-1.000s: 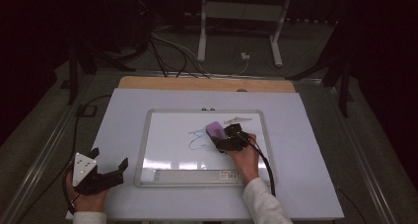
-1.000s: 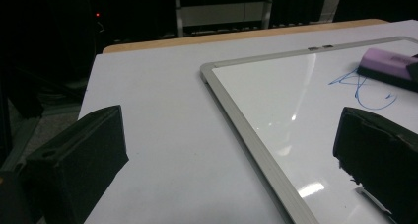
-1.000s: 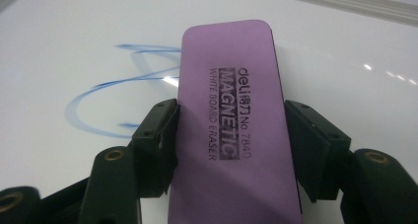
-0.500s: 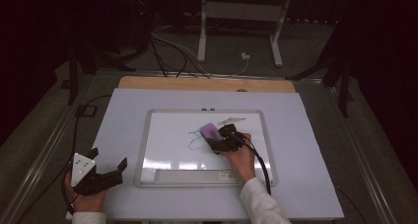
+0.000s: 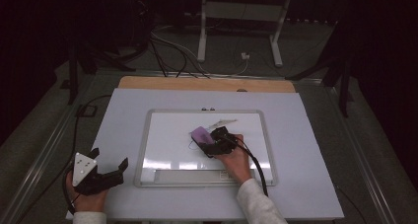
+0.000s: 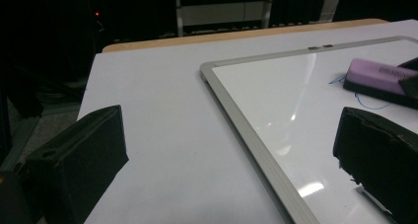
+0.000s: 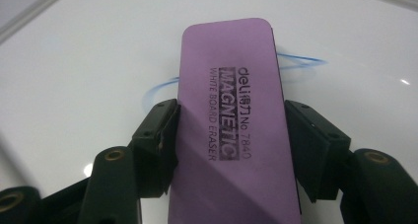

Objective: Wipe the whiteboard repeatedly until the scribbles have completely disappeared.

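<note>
Purple and flat, the rectangular whiteboard eraser (image 7: 229, 130) sits clamped between my right gripper (image 7: 231, 145)'s two black jaws, one pad pressed against each long side, its printed top face turned up toward the camera that rides on that gripper. Its felt underside rests on the glossy white surface of the metal-framed whiteboard (image 5: 148, 135), near the middle of the board and a little toward the far edge in the high view, where the eraser (image 5: 202, 134) pokes out ahead of my right hand (image 5: 232, 157). Thin blue marker lines (image 7: 296, 62) curve out from under both sides of the eraser; a faint grey smear (image 5: 222, 122) lies on the board just beyond it.

My left gripper (image 5: 106, 167) sits well apart from all that, at the near left corner of the white tabletop sheet (image 5: 305, 135), off the board's left frame, with the grey three-cornered plate on top. Its jaws stand wide with nothing between them but bare white sheet, and from its own camera I see the board's frame (image 6: 246, 130) running diagonally past, with the eraser (image 6: 377, 76) and the blue scribble far off at the right edge.

The whiteboard lies flat on the white sheet, and a strip of light wooden table edge (image 5: 207, 84) shows beyond the sheet's far side.
</note>
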`<action>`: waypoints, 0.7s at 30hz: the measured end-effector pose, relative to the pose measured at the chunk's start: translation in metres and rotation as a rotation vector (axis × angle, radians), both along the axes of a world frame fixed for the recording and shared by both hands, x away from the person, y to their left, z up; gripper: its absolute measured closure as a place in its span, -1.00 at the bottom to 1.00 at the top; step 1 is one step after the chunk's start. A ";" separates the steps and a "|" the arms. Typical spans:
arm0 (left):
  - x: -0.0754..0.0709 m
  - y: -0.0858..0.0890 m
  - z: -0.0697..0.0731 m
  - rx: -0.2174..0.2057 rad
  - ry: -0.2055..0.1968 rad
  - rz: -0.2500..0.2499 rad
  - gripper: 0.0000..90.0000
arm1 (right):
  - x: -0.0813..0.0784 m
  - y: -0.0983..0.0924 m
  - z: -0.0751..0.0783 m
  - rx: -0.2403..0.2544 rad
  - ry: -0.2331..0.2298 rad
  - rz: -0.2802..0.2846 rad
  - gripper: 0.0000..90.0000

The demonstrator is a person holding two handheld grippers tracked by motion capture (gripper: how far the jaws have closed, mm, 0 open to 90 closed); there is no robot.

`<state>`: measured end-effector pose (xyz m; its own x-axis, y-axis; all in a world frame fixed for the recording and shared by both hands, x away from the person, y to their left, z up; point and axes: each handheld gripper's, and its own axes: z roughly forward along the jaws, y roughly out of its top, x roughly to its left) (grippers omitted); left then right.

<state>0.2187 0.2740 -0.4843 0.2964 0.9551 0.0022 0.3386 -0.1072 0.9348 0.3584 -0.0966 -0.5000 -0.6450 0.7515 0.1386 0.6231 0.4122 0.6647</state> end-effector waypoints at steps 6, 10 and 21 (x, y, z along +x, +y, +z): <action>-0.001 0.001 0.000 -0.006 -0.003 0.003 -0.99 | 0.001 0.006 0.000 -0.009 -0.004 0.005 -0.09; -0.001 0.002 0.000 -0.008 -0.004 0.005 -0.98 | 0.011 -0.009 0.001 -0.027 -0.008 -0.126 -0.09; 0.000 -0.001 0.000 0.002 0.000 0.000 -0.99 | 0.013 -0.008 0.000 -0.017 -0.002 -0.160 -0.09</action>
